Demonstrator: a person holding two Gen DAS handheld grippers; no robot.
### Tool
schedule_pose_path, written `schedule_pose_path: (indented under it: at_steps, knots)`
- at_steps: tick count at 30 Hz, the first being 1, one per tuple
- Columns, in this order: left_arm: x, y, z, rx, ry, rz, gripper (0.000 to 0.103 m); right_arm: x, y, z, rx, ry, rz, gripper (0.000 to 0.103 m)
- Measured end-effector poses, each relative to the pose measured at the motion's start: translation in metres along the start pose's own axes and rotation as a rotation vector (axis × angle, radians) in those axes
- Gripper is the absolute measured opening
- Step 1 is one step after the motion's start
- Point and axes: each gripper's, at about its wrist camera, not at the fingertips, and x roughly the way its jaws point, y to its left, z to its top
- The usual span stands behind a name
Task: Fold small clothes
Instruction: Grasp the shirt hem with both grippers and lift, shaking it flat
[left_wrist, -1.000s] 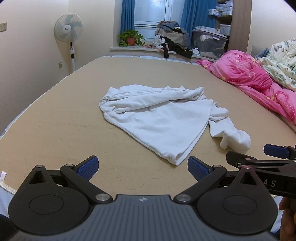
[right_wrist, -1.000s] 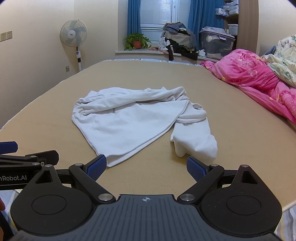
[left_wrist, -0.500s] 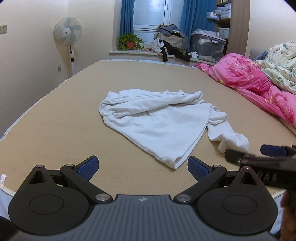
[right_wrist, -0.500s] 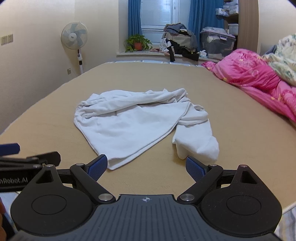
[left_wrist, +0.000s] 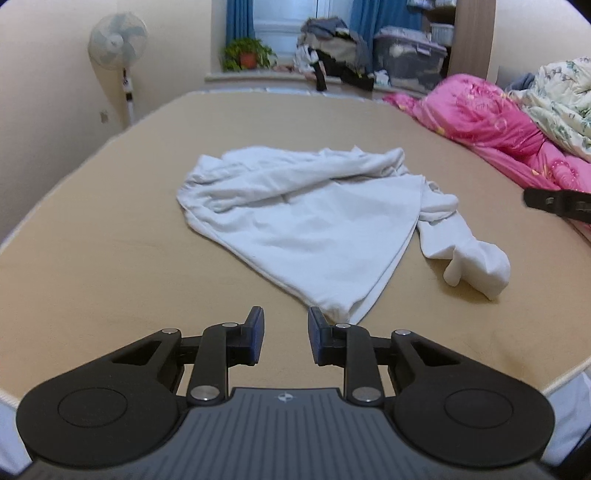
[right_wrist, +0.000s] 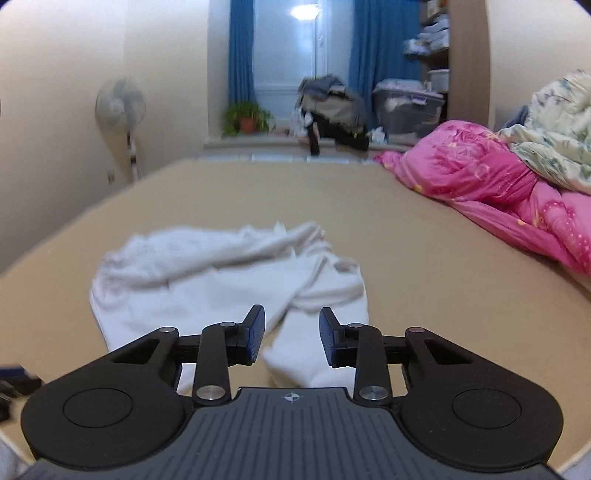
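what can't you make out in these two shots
- White garment: right wrist view blurs it; its type and underside stay hidden.
- Sleeve: its near end is hidden behind the right tongs, so contact is unclear.
- Right tongs in the left wrist view: cut off by the edge.

A tan bed (left_wrist: 110, 258) fills the middle of both views. Along its right edge lies a pink quilt (left_wrist: 491, 122), with a pale floral quilt (left_wrist: 557, 103) heaped on it. Past the far edge, a sill holds a potted plant (left_wrist: 247, 55), a pile of clothes (left_wrist: 332, 44) and a storage bin (left_wrist: 410, 59), between blue curtains (right_wrist: 240, 62). A fan (left_wrist: 118, 40) stands by the left wall.
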Motion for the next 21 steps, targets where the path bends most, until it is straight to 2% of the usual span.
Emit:
schedule_pose_path:
  at_steps: [2, 4, 6, 8, 10, 11, 12, 13, 15, 17, 21]
  knots:
    - [0.025, 0.0, 0.009, -0.056, 0.046, -0.013, 0.031, -0.001, 0.0, 0.002, -0.013, -0.038, 0.006, 0.034]
    - [0.052, 0.001, 0.015, -0.126, 0.104, -0.025, 0.044, 0.003, -0.002, 0.001, -0.006, -0.013, 0.006, 0.036]
    - [0.078, 0.005, 0.018, -0.229, 0.166, -0.05, 0.052, 0.007, -0.007, 0.003, 0.037, -0.005, 0.026, 0.038]
    - [0.104, 0.008, 0.018, -0.344, 0.236, -0.087, 0.052, 0.013, -0.008, 0.003, 0.091, 0.023, 0.039, 0.039]
    - [0.121, 0.006, 0.017, -0.396, 0.262, -0.063, 0.049, 0.017, -0.011, 0.004, 0.129, 0.04, 0.04, 0.039]
    - [0.124, 0.002, 0.018, -0.386, 0.249, -0.046, 0.042, 0.019, -0.013, 0.004, 0.137, 0.042, 0.035, 0.039]
    - [0.125, -0.002, 0.019, -0.351, 0.244, -0.039, 0.013, 0.019, -0.014, 0.005, 0.142, 0.042, 0.031, 0.039]
    - [0.125, -0.008, 0.021, -0.294, 0.256, -0.038, 0.007, 0.02, -0.014, 0.005, 0.137, 0.043, 0.024, 0.039]
    - [0.116, -0.012, 0.025, -0.187, 0.251, -0.022, 0.006, 0.021, -0.016, 0.005, 0.136, 0.039, 0.012, 0.039]
    - [0.091, 0.001, 0.031, -0.105, 0.199, -0.041, 0.005, 0.021, -0.019, 0.004, 0.146, 0.047, 0.004, 0.039]
    - [0.025, 0.061, 0.035, 0.03, 0.093, -0.045, 0.005, 0.017, -0.024, 0.003, 0.174, 0.058, -0.009, 0.039]
